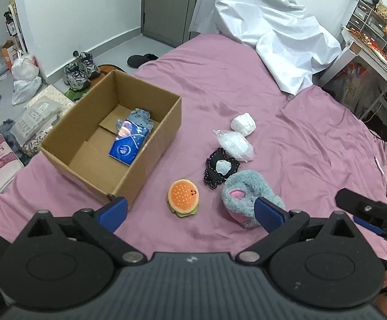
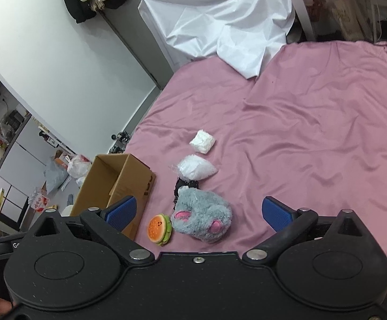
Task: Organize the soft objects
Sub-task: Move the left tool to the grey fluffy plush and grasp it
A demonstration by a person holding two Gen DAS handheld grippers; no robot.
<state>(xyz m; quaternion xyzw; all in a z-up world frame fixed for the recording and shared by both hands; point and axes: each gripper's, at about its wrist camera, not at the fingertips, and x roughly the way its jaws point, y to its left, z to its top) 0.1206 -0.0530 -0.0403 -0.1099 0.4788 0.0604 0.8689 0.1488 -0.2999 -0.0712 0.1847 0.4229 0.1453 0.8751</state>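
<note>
Nearest to the left wrist camera is the left gripper [image 1: 190,212], with its blue pads wide apart and nothing between them. It hangs above a pink bed sheet [image 1: 286,133]. Just beyond it lies a small burger toy [image 1: 183,198], and beside that a grey fluffy slipper [image 1: 246,189] with pink inside. One blue pad covers a part of the slipper in this view, but I cannot tell if it touches it. Behind the slipper are a black pouch [image 1: 220,169], a clear bag with white filling [image 1: 236,145] and a white bundle [image 1: 243,124], close together in a row. To the left stands an open cardboard box [image 1: 150,144] on the sheet, with a blue packet [image 1: 128,146] and a grey cloth [image 1: 140,118] inside.

From the right wrist camera, the right gripper [image 2: 202,212] is also released, empty, above the slipper [image 2: 202,216] and the burger toy [image 2: 159,228].
</note>
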